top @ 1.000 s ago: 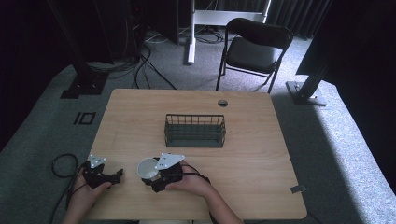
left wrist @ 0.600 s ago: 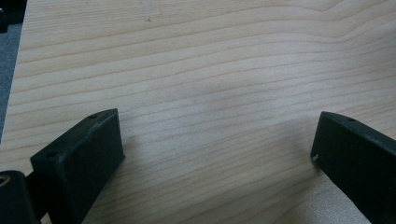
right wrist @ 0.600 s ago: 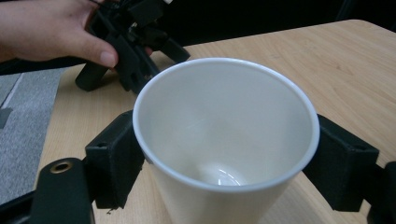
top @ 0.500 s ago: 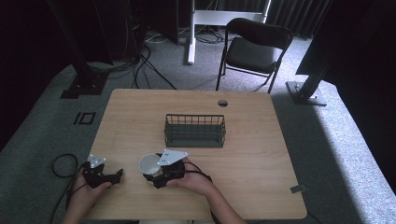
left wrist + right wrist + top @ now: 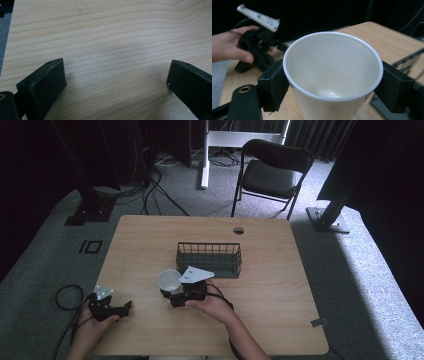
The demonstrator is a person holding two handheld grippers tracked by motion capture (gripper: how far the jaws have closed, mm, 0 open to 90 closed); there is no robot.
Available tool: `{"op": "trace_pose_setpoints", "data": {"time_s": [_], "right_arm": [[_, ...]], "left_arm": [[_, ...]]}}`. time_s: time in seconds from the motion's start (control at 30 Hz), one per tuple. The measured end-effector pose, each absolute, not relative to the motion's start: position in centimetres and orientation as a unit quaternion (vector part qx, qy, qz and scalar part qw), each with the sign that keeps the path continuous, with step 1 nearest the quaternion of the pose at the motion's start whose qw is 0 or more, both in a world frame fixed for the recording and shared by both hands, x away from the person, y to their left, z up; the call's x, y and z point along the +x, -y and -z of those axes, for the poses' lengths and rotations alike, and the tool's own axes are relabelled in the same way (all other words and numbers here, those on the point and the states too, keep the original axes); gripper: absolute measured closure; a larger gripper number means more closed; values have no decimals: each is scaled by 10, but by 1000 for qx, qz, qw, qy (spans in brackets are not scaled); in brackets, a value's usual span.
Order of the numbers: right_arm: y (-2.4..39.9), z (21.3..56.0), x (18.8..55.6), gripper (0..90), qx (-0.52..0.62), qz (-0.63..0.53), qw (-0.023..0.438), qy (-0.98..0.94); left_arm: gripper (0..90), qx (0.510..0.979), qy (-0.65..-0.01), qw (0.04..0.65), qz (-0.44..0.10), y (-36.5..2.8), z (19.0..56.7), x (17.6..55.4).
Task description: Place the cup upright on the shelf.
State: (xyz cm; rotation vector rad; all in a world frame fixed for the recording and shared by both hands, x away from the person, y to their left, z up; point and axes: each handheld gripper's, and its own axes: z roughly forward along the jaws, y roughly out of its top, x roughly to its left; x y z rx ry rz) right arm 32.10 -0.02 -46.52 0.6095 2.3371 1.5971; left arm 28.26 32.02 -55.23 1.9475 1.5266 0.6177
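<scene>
- Two handheld grippers over a light wooden table point(image 5: 280, 310), each in one of the person's hands.
- Left gripper point(image 5: 120, 309) at the table's near-left edge in the high view, held by the left hand point(image 5: 90, 325); black cable point(image 5: 65, 295) loops off the edge beside it onto the grey carpet.
- Left gripper view: jaws spread wide, one at each lower corner, only bare wood grain between them, nothing held.
- Left gripper point(image 5: 265, 58) also seen far off in the right gripper view, low at the table, fingers of the hand point(image 5: 227, 50) wrapped around its body, grey plate on top.
- White paper cup point(image 5: 169, 280) sits left of table centre, upright, mouth up, inside empty; looks lifted clear of the wood, cannot tell for sure.
- Right gripper point(image 5: 167, 296) pinches the cup: right gripper view shows one black jaw pressed to each side of the cup point(image 5: 332, 82) just under the rim.
- Right hand point(image 5: 212, 305) behind the gripper, forearm coming from the bottom edge.
- Dark wire basket point(image 5: 235, 265) right of the cup and a bit farther back, near but apart from it, empty.
- Black folding chair point(image 5: 272, 172) beyond the table's far edge, on the carpet.
</scene>
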Motion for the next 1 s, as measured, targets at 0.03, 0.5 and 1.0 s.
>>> {"op": "trace_pose_setpoints", "data": {"time_s": [0.03,0.5,1.0], "right_arm": [[0,465,321,197,209,-547,123,-801],[31,411,345,197,251,-556,204,-765],[53,400,376,197,331,-534,293,-720]], "left_arm": [[26,730,-573,291,-232,-320,552,283],[26,731,-573,291,-232,-320,552,283],[26,730,-573,291,-232,-320,552,283]]}}
